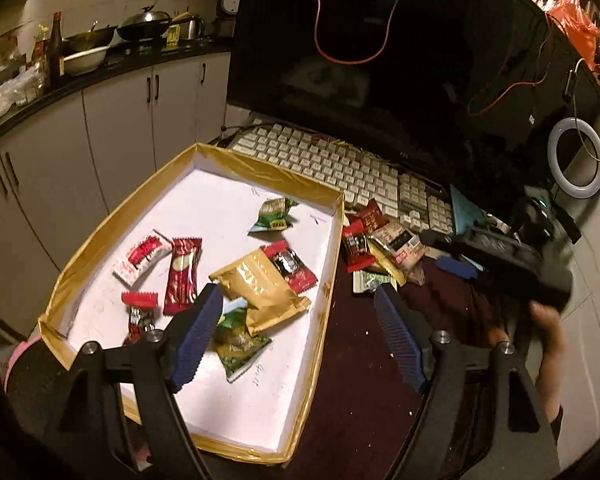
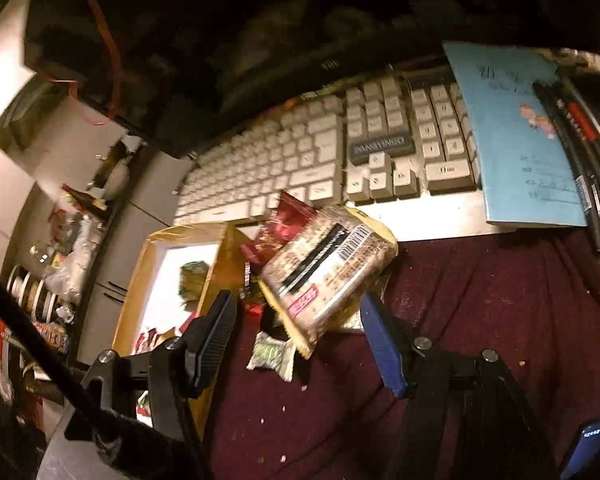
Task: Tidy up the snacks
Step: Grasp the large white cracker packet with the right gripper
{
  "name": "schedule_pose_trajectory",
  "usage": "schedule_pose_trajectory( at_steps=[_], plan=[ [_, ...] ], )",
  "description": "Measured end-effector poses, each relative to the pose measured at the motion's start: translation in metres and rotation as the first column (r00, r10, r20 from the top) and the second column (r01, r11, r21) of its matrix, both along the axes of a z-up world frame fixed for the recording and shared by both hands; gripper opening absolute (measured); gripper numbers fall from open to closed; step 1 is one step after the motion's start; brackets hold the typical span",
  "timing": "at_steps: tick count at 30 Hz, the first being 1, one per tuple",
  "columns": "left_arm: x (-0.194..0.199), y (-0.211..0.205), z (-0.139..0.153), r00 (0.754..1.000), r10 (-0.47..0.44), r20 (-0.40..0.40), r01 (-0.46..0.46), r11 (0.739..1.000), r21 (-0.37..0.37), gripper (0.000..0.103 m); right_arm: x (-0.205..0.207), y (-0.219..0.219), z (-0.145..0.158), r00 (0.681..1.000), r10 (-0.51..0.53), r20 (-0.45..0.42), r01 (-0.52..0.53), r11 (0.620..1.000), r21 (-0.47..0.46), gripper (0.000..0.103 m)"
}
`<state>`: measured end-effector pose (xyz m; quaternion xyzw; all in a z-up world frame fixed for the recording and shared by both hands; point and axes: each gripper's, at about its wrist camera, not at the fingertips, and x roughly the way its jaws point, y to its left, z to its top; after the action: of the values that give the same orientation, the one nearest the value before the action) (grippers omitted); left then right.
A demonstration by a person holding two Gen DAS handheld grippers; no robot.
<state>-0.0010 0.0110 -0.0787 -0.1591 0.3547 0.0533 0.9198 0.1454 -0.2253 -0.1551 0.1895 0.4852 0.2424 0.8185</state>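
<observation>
Gold-rimmed white tray [image 1: 100, 240] under my left tongs [image 1: 296, 308], spread wide, empty. Gold packet [image 1: 260, 288] just ahead of its left finger; red and green packets around. My right tongs [image 2: 296, 320] also spread, empty; brown barcode packet [image 2: 328, 268] just ahead between fingers. Keyboard [image 2: 300, 160] beyond reads "JIANGYINGO", roughly.

You've got a white tray [image 1: 236, 412] with shiny gold walls, on a dark maroon cloth [image 2: 480, 320]. Inside it: a gold pouch [image 1: 260, 284], green packets [image 1: 274, 216], and red wrappers [image 1: 182, 276] over at 9 o'clock from the pouch. The keyboard [image 1: 340, 164] is cream-white, the notebook [image 2: 516, 136] pale blue, and your gripper pads [image 1: 198, 332] are ribbed blue.
</observation>
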Motion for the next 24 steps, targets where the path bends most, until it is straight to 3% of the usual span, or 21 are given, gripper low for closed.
schedule_pose_trajectory(
  at_steps=[4,7,9,12,17,18,19,24],
  plan=[
    [-0.004,-0.001,-0.002,1.000,-0.002,0.002,0.002,1.000,0.002,0.078,0.011,0.017,-0.004,0.998,-0.046,-0.048,0.041,0.995,-0.096,0.066],
    [-0.006,0.003,-0.005,1.000,0.003,-0.005,-0.003,1.000,-0.014,0.079,0.024,0.029,-0.011,0.987,-0.130,-0.091,0.109,0.972,-0.208,0.071],
    [-0.008,0.006,-0.008,1.000,0.002,-0.005,-0.002,1.000,-0.025,0.079,0.032,0.039,-0.020,0.979,-0.159,-0.128,0.125,0.964,-0.236,0.073],
    [-0.009,0.008,-0.010,1.000,0.004,-0.009,-0.004,1.000,-0.013,0.079,0.039,0.042,-0.023,0.963,-0.243,-0.116,0.208,0.945,-0.252,0.078],
    [-0.010,0.016,-0.012,1.000,0.018,-0.018,-0.018,1.000,-0.024,0.079,0.057,0.059,-0.025,0.955,-0.286,-0.076,0.247,0.910,-0.332,0.082],
    [-0.010,0.018,-0.012,1.000,0.021,-0.019,-0.022,0.999,-0.027,0.079,0.058,0.061,-0.026,0.959,-0.274,-0.068,0.236,0.909,-0.345,0.081],
    [-0.011,0.019,-0.012,1.000,0.022,-0.017,-0.022,0.999,-0.031,0.079,0.056,0.062,-0.026,0.960,-0.273,-0.060,0.236,0.906,-0.351,0.073],
    [-0.009,0.014,-0.012,1.000,0.003,-0.019,-0.004,1.000,-0.028,0.079,0.030,0.048,-0.028,0.969,-0.249,0.001,0.235,0.913,-0.334,0.069]
  ],
)
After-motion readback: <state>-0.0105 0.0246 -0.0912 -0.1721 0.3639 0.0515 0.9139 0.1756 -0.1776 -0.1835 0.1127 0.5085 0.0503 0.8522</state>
